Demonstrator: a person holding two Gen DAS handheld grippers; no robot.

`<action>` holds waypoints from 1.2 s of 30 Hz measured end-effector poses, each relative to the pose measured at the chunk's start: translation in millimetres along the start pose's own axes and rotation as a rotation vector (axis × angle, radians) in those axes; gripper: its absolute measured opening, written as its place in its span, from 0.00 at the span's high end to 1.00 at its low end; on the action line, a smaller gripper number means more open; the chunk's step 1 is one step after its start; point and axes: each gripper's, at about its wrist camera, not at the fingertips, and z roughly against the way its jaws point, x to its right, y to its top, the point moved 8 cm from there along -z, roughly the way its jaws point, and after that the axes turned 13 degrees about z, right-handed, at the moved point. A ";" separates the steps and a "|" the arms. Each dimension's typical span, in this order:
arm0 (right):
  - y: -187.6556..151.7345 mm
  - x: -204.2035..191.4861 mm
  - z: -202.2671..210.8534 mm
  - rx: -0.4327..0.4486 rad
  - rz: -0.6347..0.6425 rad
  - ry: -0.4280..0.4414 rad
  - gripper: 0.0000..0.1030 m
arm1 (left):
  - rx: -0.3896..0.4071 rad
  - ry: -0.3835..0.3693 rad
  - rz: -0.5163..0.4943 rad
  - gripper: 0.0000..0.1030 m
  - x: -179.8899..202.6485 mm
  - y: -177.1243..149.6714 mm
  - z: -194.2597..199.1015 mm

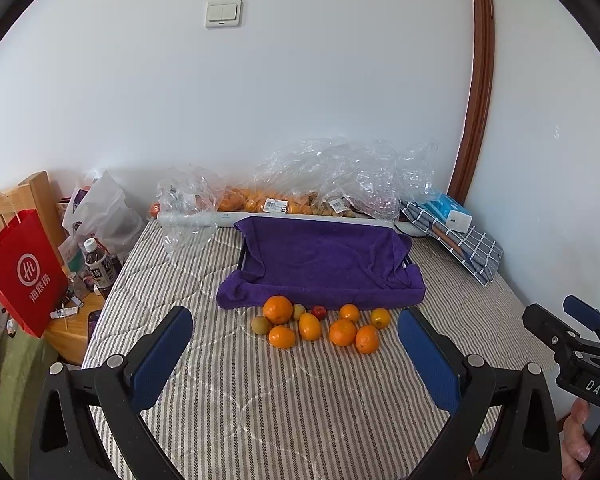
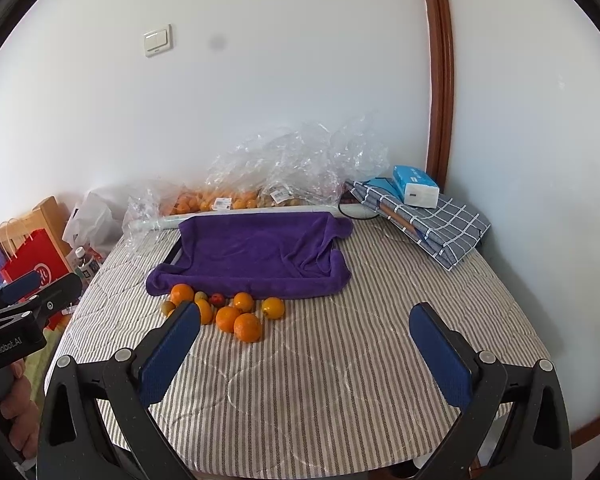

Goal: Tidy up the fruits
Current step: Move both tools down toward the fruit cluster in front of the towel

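Several oranges [image 1: 342,332] [image 2: 247,327], a green-brown kiwi [image 1: 261,325] [image 2: 167,307] and a small red fruit [image 1: 319,312] [image 2: 217,299] lie loose on the striped bedcover just in front of a tray draped in a purple towel [image 1: 324,266] [image 2: 256,256]. My left gripper [image 1: 296,334] is open and empty, held above the cover short of the fruit. My right gripper [image 2: 306,330] is open and empty, to the right of the fruit pile; its left finger hides part of the pile.
Clear plastic bags of oranges [image 1: 260,200] [image 2: 216,200] lie along the wall behind the tray. A folded checked cloth [image 1: 468,248] [image 2: 440,224] with a tissue pack [image 2: 416,186] sits at the back right. A red paper bag [image 1: 20,272] and bottles [image 1: 98,264] stand left of the bed.
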 end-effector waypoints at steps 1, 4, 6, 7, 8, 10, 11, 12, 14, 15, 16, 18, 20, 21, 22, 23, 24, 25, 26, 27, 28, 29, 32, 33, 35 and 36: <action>0.1 -0.3 -0.9 0.001 0.001 0.000 0.00 | 0.000 0.000 0.002 0.00 -0.5 -0.1 -0.1; -0.4 -1.7 -4.8 0.002 0.006 -0.002 0.00 | -0.003 0.016 0.012 0.00 -5.1 0.4 -4.2; -1.2 -3.1 -9.1 0.006 0.015 -0.001 0.00 | -0.005 0.021 0.018 0.00 -8.4 0.6 -9.2; -1.7 -4.0 -11.2 0.007 0.019 0.000 0.00 | -0.005 0.024 0.021 0.00 -10.1 0.6 -12.0; -2.4 -4.6 -14.8 0.005 0.022 0.002 0.00 | -0.005 0.028 0.021 0.00 -10.1 -0.4 -15.1; -4.0 -6.1 -23.4 -0.004 0.025 0.007 0.00 | -0.007 0.037 0.019 0.00 -11.9 -1.8 -21.6; -4.7 -7.0 -28.3 -0.007 0.026 0.011 0.00 | -0.010 0.041 0.016 0.00 -12.7 -2.7 -25.5; -5.6 -7.4 -33.5 -0.010 0.025 0.014 0.00 | -0.012 0.043 0.011 0.00 -13.4 -3.6 -29.6; -7.1 -6.5 -44.5 -0.013 0.007 0.025 0.00 | -0.013 0.052 0.006 0.00 -15.3 -5.3 -38.0; -7.9 -6.3 -51.3 -0.018 -0.007 0.035 0.00 | -0.014 0.054 0.005 0.00 -16.6 -5.6 -42.6; -8.7 -6.2 -55.7 -0.024 -0.015 0.042 0.00 | -0.014 0.054 0.006 0.00 -18.0 -5.9 -47.3; -10.8 -7.6 -68.5 -0.047 -0.028 0.064 0.00 | -0.027 0.055 0.013 0.00 -21.6 -7.6 -57.3; -13.0 -10.2 -82.6 -0.070 -0.029 0.080 0.00 | -0.066 0.046 0.025 0.00 -25.5 -12.0 -69.9; -14.4 -11.5 -89.8 -0.081 -0.028 0.083 0.00 | -0.090 0.039 0.034 0.00 -27.4 -15.0 -77.0; -16.5 -12.8 -95.4 -0.089 -0.027 0.083 0.01 | -0.109 0.034 0.041 0.00 -30.0 -17.9 -83.9; -18.8 -14.1 -101.7 -0.098 -0.024 0.084 0.01 | -0.116 0.039 0.044 0.00 -33.0 -20.5 -90.0; -21.6 -16.3 -110.4 -0.110 -0.020 0.087 0.02 | -0.116 0.050 0.045 0.00 -36.3 -22.4 -96.1; -24.3 -18.1 -116.8 -0.120 -0.015 0.093 0.03 | -0.113 0.060 0.040 0.00 -39.8 -24.6 -100.8; -27.7 -20.8 -125.0 -0.133 -0.010 0.104 0.04 | -0.113 0.070 0.031 0.00 -43.2 -27.4 -107.2; -32.0 -23.3 -133.4 -0.149 -0.005 0.117 0.06 | -0.122 0.081 0.026 0.00 -47.1 -30.7 -113.9; -36.7 -25.9 -141.0 -0.166 -0.004 0.129 0.08 | -0.134 0.090 0.025 0.00 -51.4 -34.2 -121.0; -40.9 -28.0 -148.4 -0.181 -0.004 0.138 0.10 | -0.147 0.096 0.028 0.00 -55.2 -37.3 -126.9; -53.2 -32.3 -171.8 -0.230 -0.012 0.151 0.17 | -0.181 0.123 0.031 0.01 -70.0 -47.9 -145.2; -57.5 -32.8 -180.1 -0.246 -0.022 0.154 0.21 | -0.192 0.137 0.030 0.01 -75.3 -51.5 -151.1; -63.0 -32.1 -192.0 -0.258 -0.041 0.172 0.27 | -0.216 0.157 0.033 0.01 -86.1 -58.7 -162.4; -65.4 -33.3 -197.3 -0.264 -0.051 0.186 0.31 | -0.231 0.160 0.038 0.02 -91.0 -62.6 -167.3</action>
